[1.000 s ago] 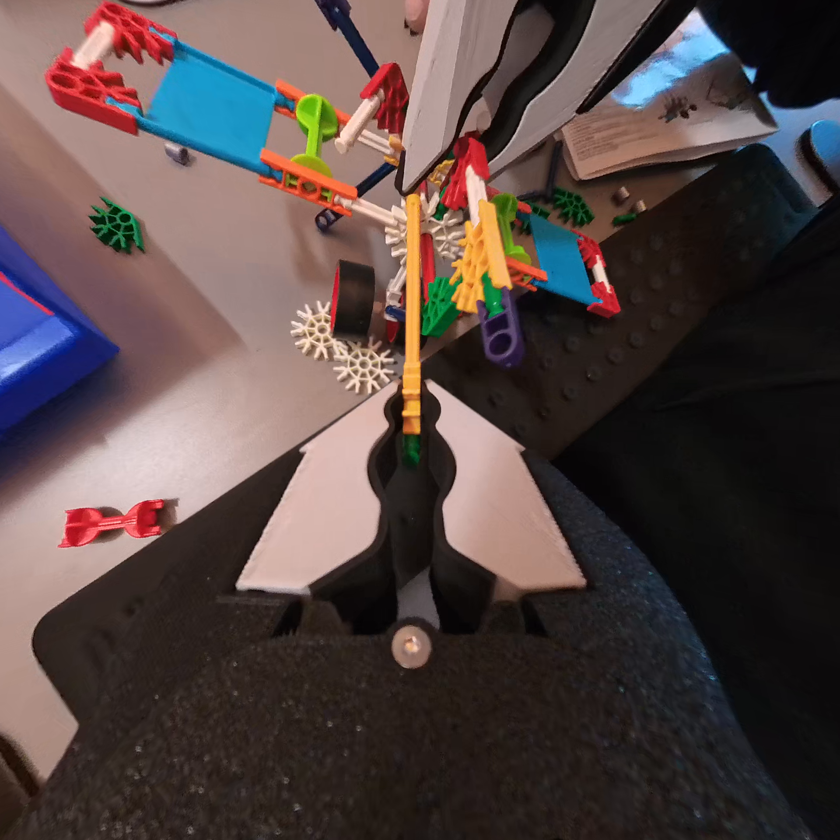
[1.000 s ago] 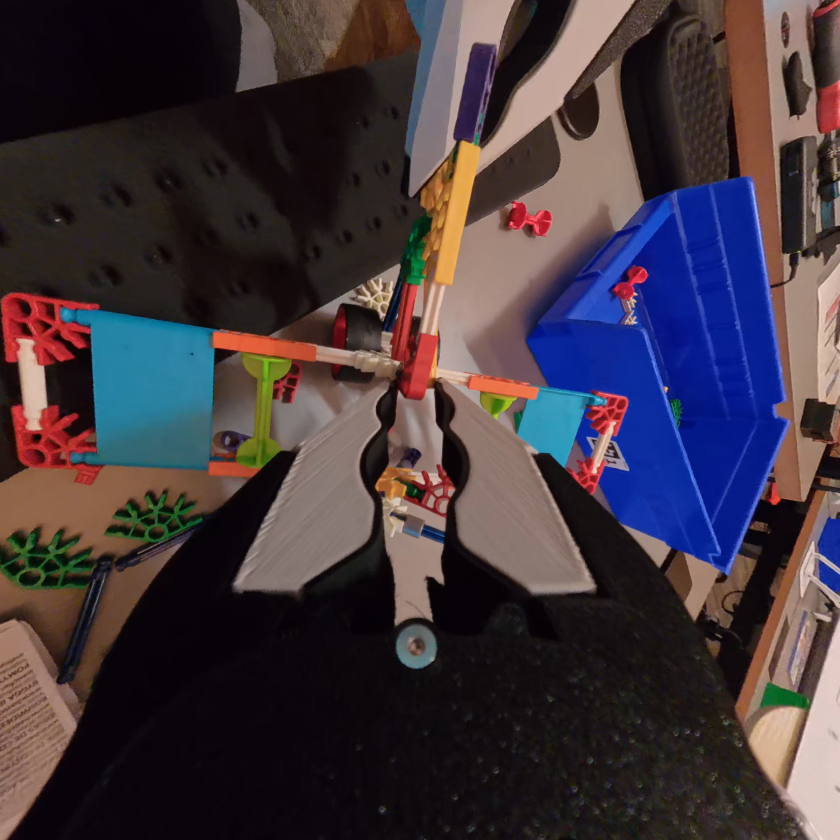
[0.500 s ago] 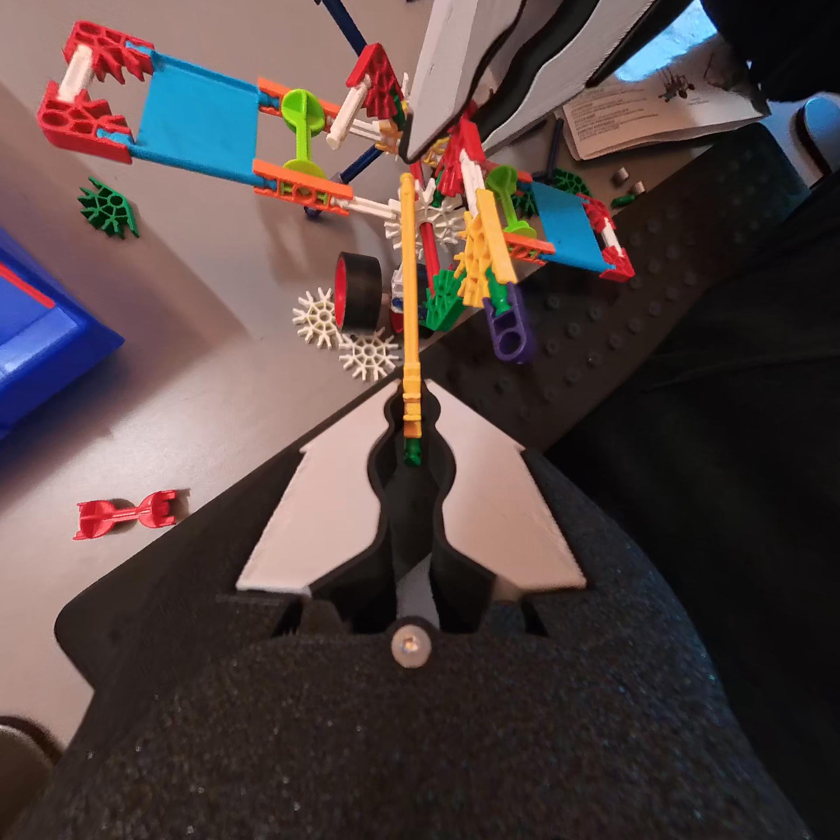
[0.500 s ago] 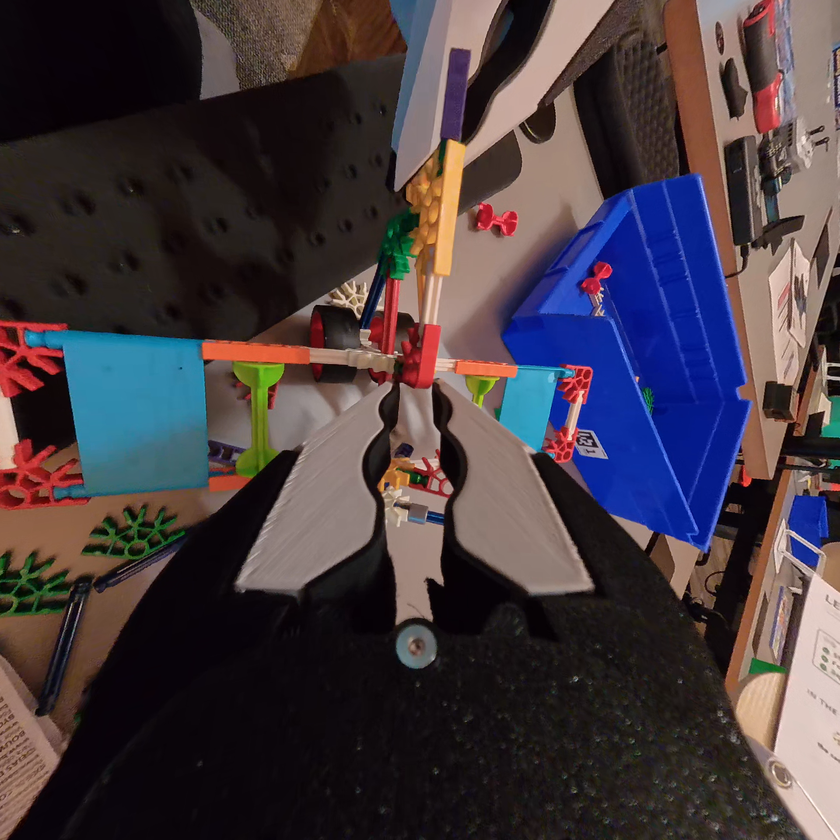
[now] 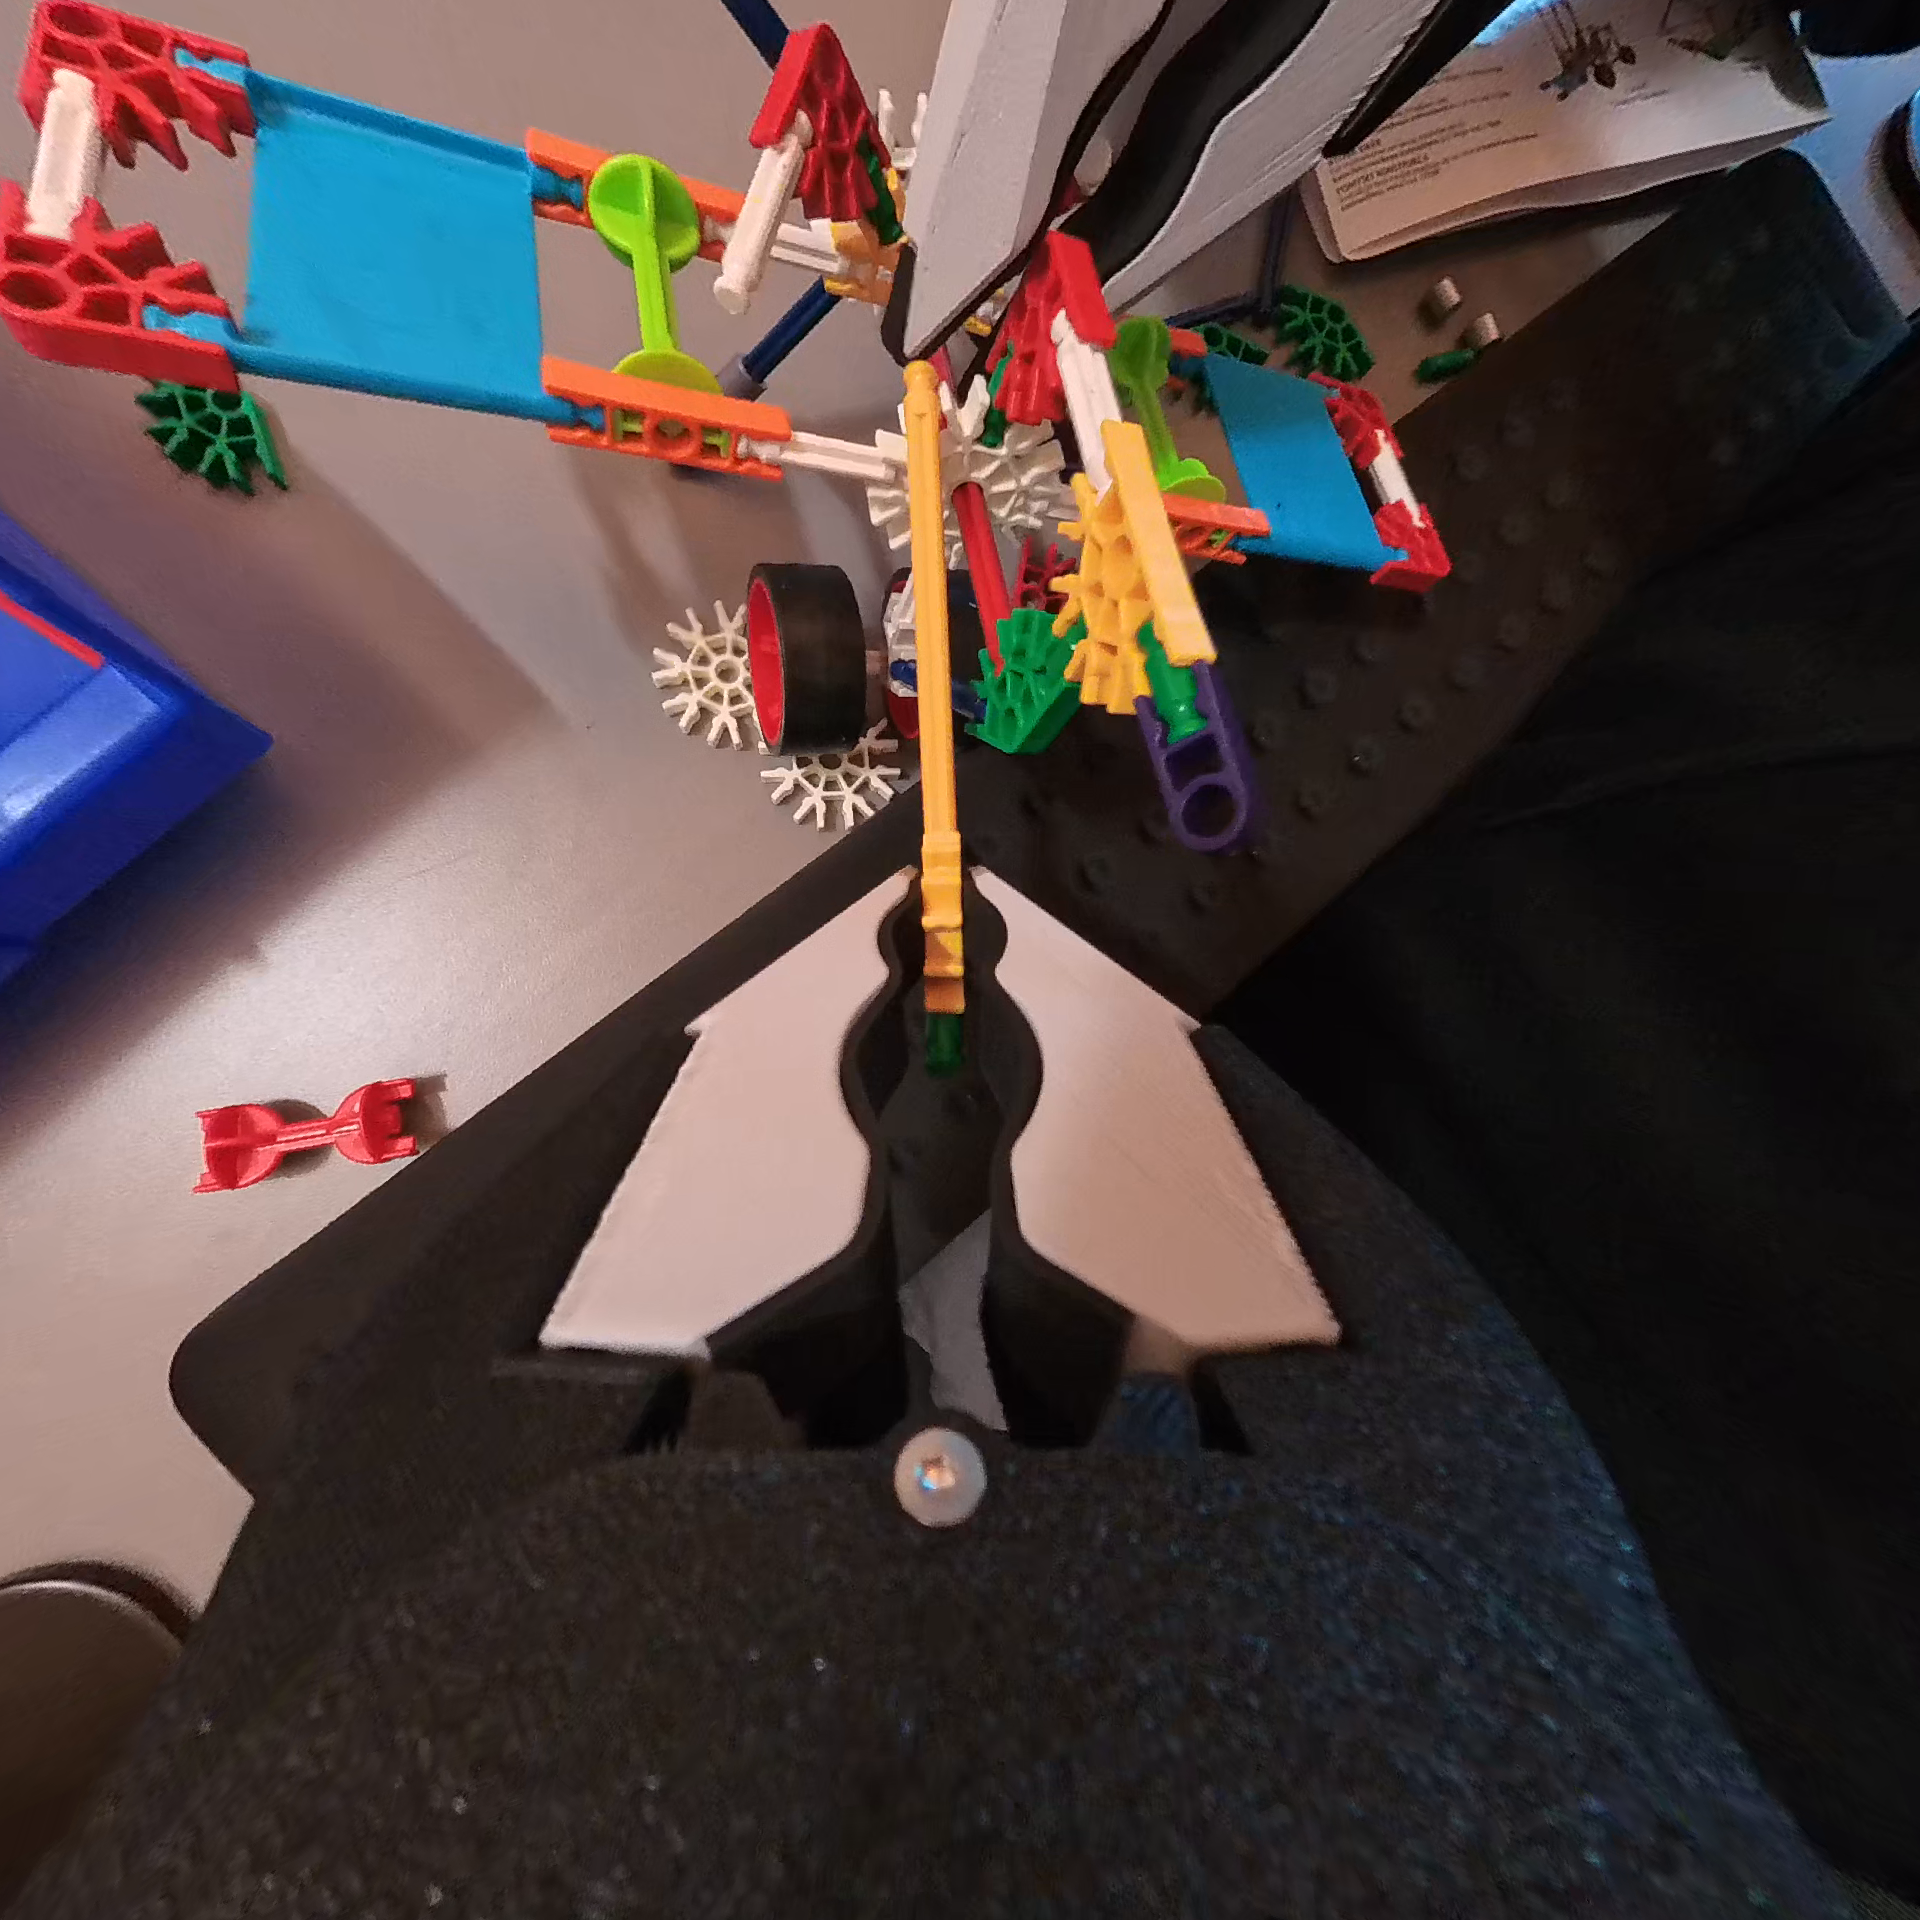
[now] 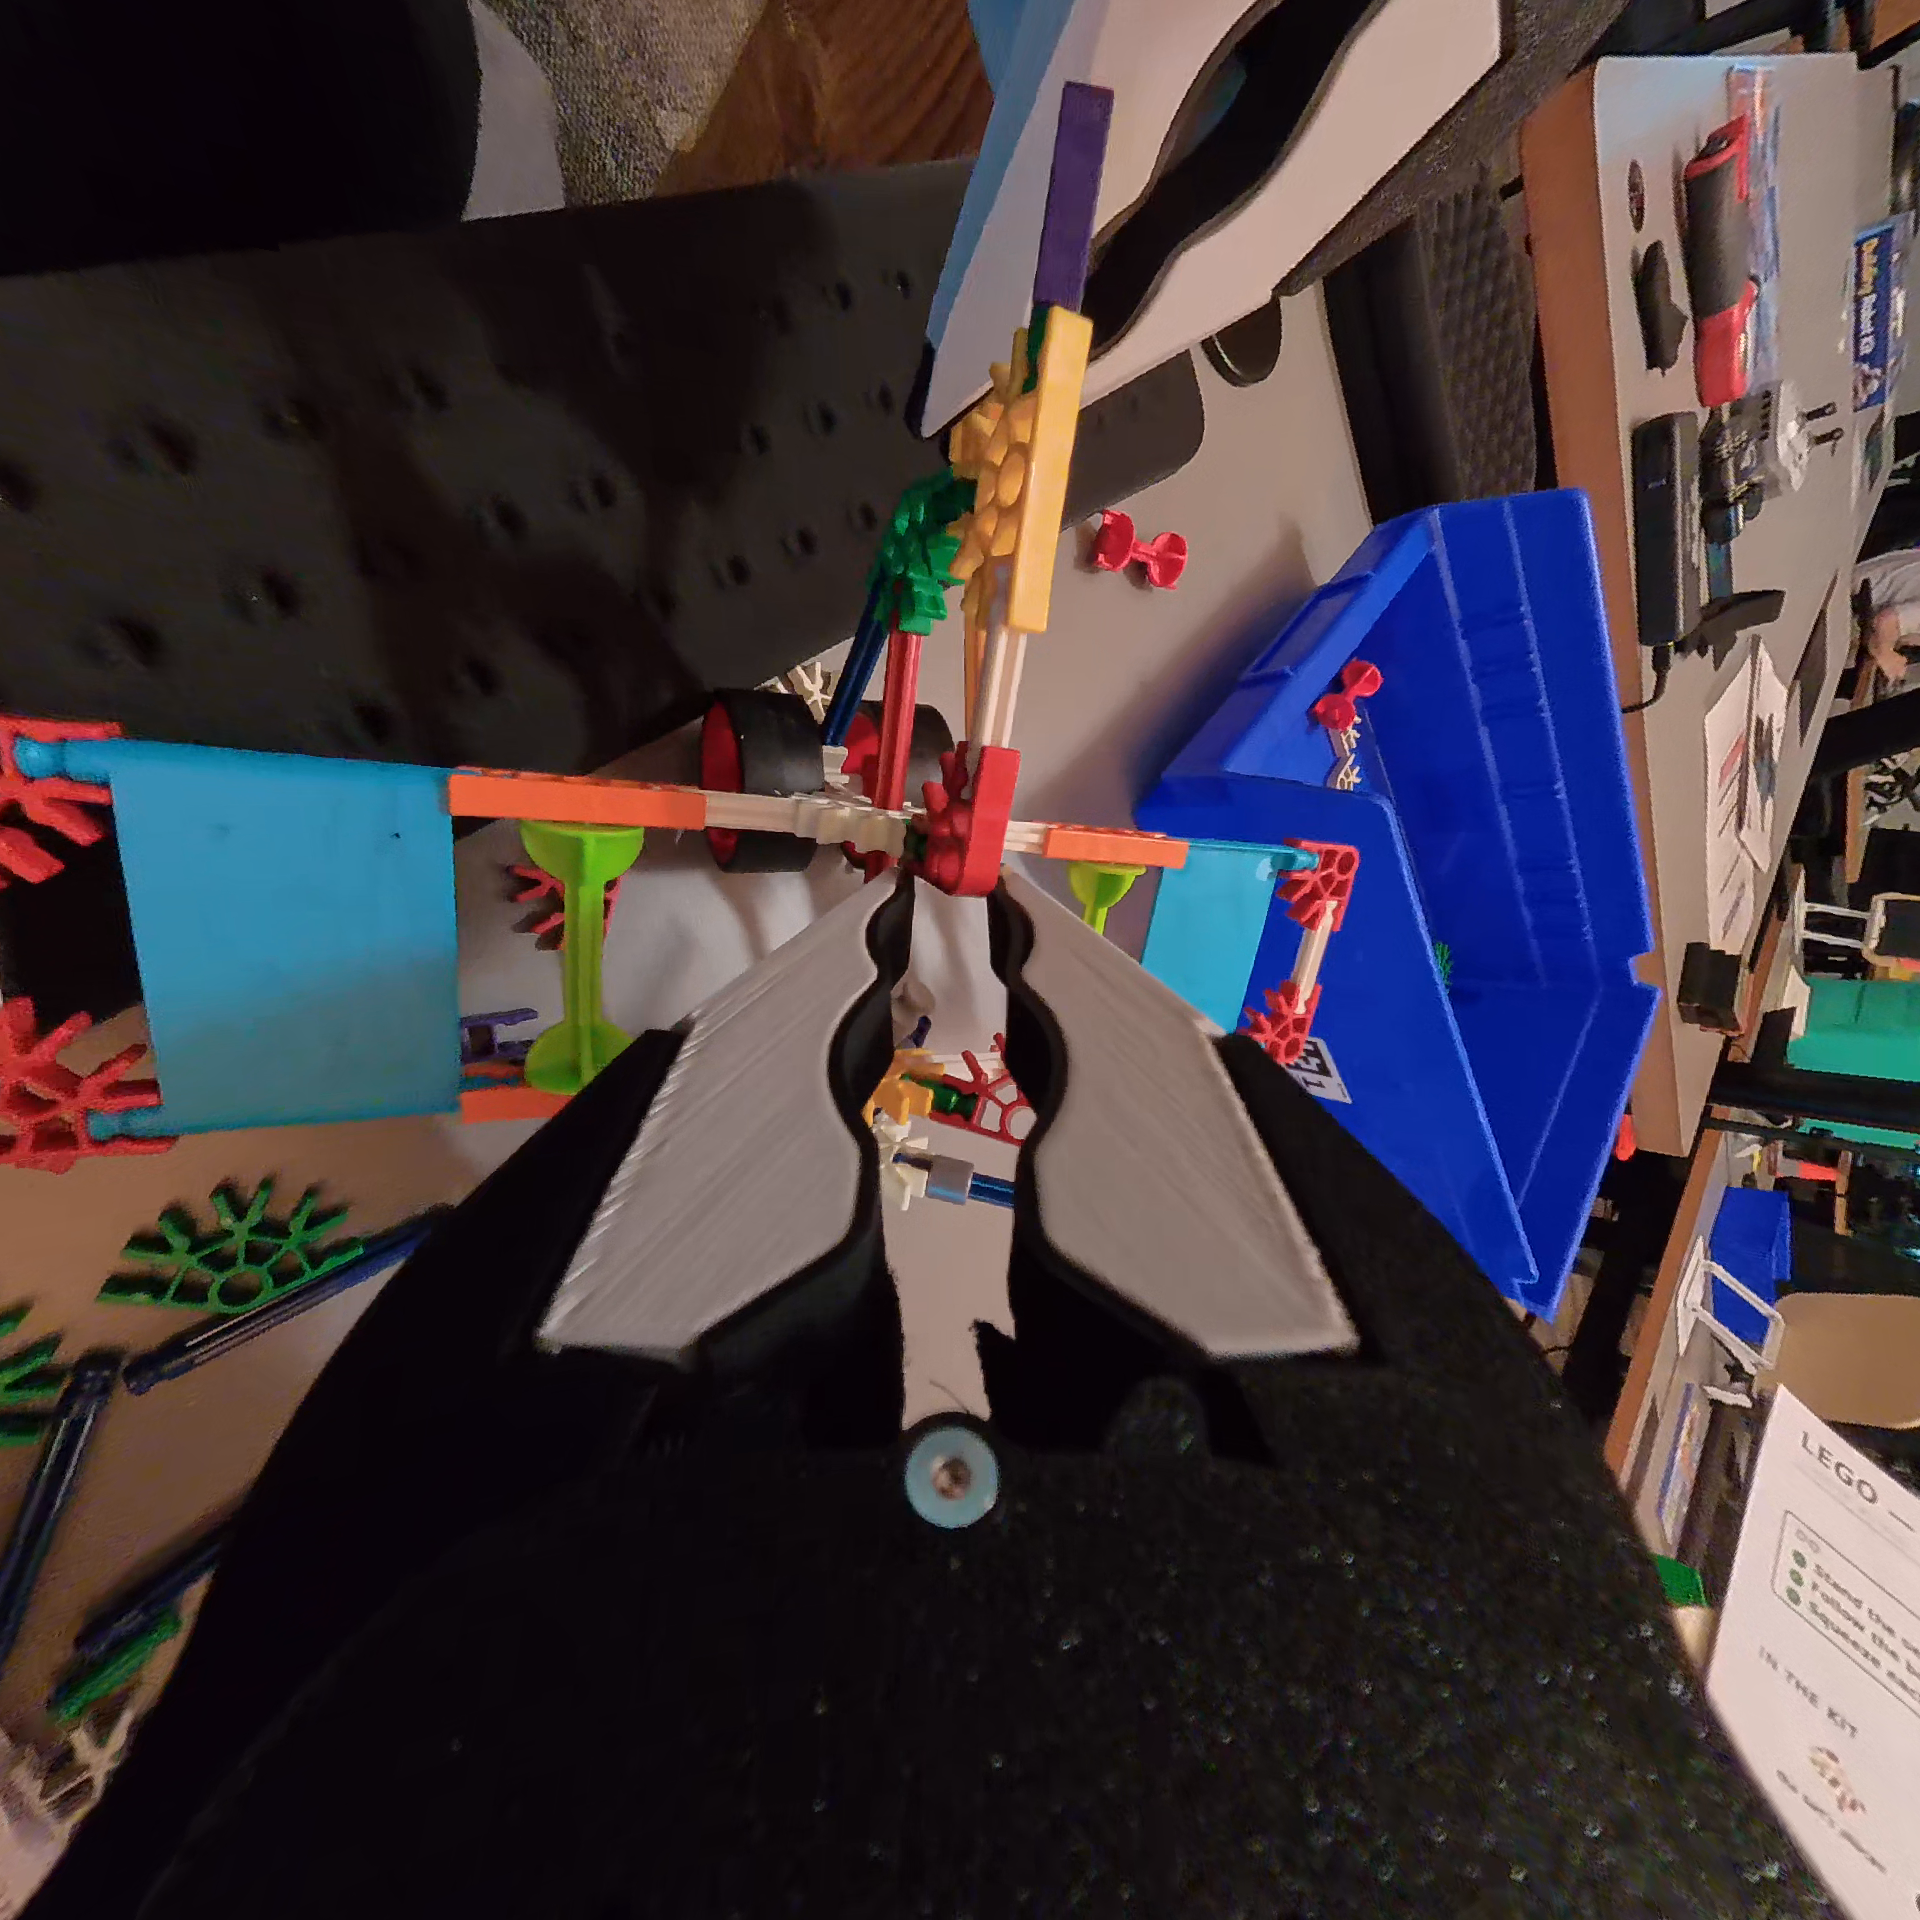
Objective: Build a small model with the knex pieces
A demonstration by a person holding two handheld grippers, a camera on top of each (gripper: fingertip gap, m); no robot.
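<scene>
Bin (image 5: 94,727) of blue plastic sits far to the left of the left gripper (image 5: 943,883), with a loose red connector (image 5: 307,1132) on the grey table (image 5: 436,914) nearer its left side. That gripper's fingers are clamped on the near end of a yellow rod (image 5: 932,644), which runs straight ahead into the toy model (image 5: 997,488) of rods, connectors and blue panels. The right gripper (image 6: 951,883), at the model's other side, pinches its red hub connector (image 6: 966,821), with a black wheel (image 6: 764,790) just left of its tips.
</scene>
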